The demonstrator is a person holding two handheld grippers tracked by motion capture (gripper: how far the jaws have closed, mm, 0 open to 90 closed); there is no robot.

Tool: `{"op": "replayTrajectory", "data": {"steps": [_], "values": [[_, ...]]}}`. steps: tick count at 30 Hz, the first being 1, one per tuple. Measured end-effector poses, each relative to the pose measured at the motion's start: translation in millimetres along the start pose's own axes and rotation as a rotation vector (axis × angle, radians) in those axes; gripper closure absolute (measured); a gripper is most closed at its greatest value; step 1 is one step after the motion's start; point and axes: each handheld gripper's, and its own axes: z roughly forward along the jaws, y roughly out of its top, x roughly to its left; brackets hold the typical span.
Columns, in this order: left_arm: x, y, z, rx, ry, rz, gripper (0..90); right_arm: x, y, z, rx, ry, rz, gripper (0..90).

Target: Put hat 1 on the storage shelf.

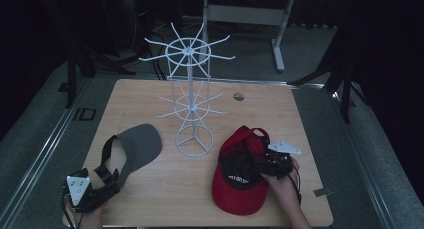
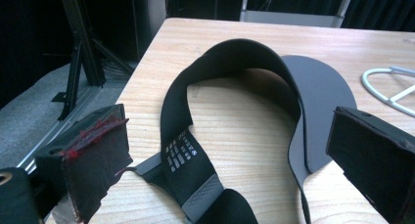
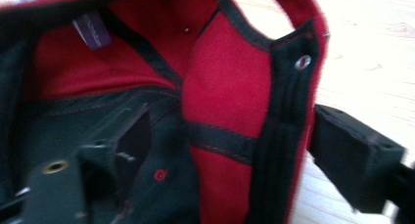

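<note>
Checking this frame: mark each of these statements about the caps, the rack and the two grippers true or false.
1. The red cap lies upside down on the table. True.
2. The grey visor hangs on the white wire rack. False: it lies flat on the table, left of the rack.
3. The right gripper straddles the red cap's rim, one jaw inside. True.
4. The left gripper is clamped shut on the visor's strap. False: its jaws stand open.

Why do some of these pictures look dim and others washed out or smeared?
High view: dim overall, the room black around the light wooden table. Right gripper view: the red cap with black trim is close and smeared soft, the wood beside it washed pale. Left gripper view: the grey visor with its black strap looks sharp.
</note>
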Motion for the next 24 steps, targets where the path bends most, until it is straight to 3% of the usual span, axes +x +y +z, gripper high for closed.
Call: {"op": "replayTrajectory", "data": {"steps": [5,8,9,10,11,14,16,17,20,24], "values": [[0.4,0.1,0.0,-0.002,0.0,-0.001,2.7,5.4,-6.8,11.3,0.04,0.001,-0.035,25.6],[0.2,0.1,0.0,-0.005,-0.002,-0.001,2.7,7.9,-11.2,16.7,0.068,-0.003,-0.063,36.9],[0.0,0.2,0.0,-0.003,0.0,0.003,2.7,7.9,-11.2,16.7,0.068,-0.003,-0.063,36.9],[-0.3,0.2,-0.2,-0.001,0.001,0.007,2.7,9.2,-12.8,19.6,0.108,-0.003,-0.096,44.1],[-0.6,0.1,-0.2,0.001,0.005,0.014,2.7,9.2,-12.8,19.6,0.108,-0.003,-0.096,44.1],[-0.8,-0.3,0.5,0.008,0.014,0.019,2.7,10.2,-13.0,20.7,0.116,0.036,-0.107,64.0],[-0.3,-0.5,0.8,0.017,0.021,0.018,2.7,12.7,-12.2,20.5,0.12,0.01,-0.135,78.8],[0.3,-0.4,0.8,0.017,0.017,0.012,2.7,13.4,-11.6,20.7,0.123,0.002,-0.148,81.8],[1.8,-0.3,0.6,0.016,0.014,-0.004,2.7,12.0,-9.4,18.2,0.116,0.002,-0.143,83.8],[3.0,-0.2,0.7,0.015,0.012,-0.006,2.7,7.7,0.0,3.4,0.047,-0.014,-0.133,84.0]]}}
